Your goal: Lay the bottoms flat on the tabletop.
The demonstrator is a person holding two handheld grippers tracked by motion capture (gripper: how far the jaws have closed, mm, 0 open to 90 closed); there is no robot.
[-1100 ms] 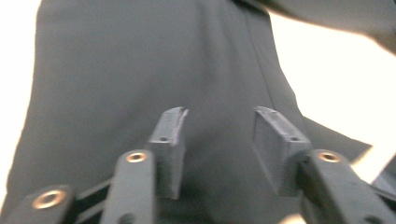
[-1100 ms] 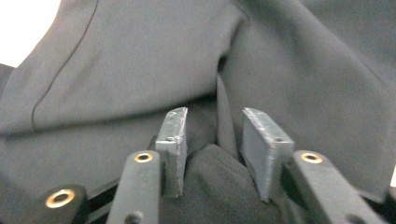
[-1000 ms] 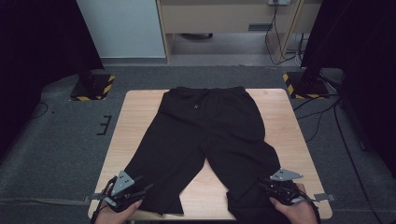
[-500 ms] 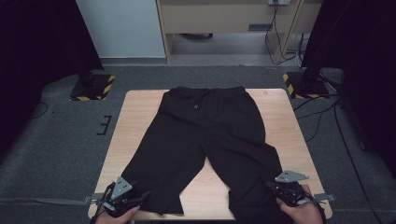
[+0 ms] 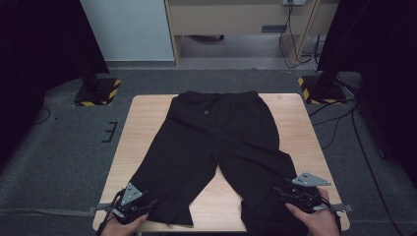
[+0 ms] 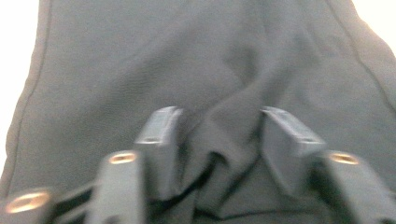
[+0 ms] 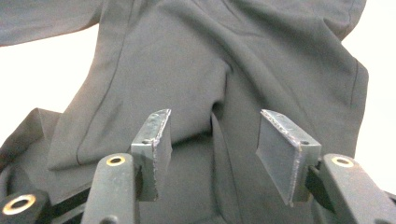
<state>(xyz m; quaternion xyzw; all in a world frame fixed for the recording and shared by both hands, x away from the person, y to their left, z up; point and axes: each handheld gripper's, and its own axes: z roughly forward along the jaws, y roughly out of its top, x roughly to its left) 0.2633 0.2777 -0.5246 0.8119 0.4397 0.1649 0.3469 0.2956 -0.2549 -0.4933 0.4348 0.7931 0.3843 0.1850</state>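
A pair of black trousers (image 5: pixel 221 142) lies flat on the wooden table (image 5: pixel 147 123), waistband far, both legs pointing toward the person. My left gripper (image 5: pixel 150 202) rests on the left leg's hem. Its jaws have just been closing and stand apart (image 6: pixel 217 126), with a raised ridge of cloth (image 6: pixel 224 140) bunched between them. My right gripper (image 5: pixel 284 189) sits on the right leg near its hem. Its jaws have just been opening and stand wide (image 7: pixel 212 126) over the trouser cloth (image 7: pixel 187 60), a small fold between them, untouched by the pads.
The table's front edge runs right under both hands. Two stands with yellow-and-black bases (image 5: pixel 96 91) (image 5: pixel 319 88) flank the far corners. Cables (image 5: pixel 344 123) trail over the grey floor at the right. A wooden cabinet (image 5: pixel 236 19) stands at the back.
My left gripper has sunk a little onto the left leg's hem. The right gripper has stayed where it was. The trousers lie as before.
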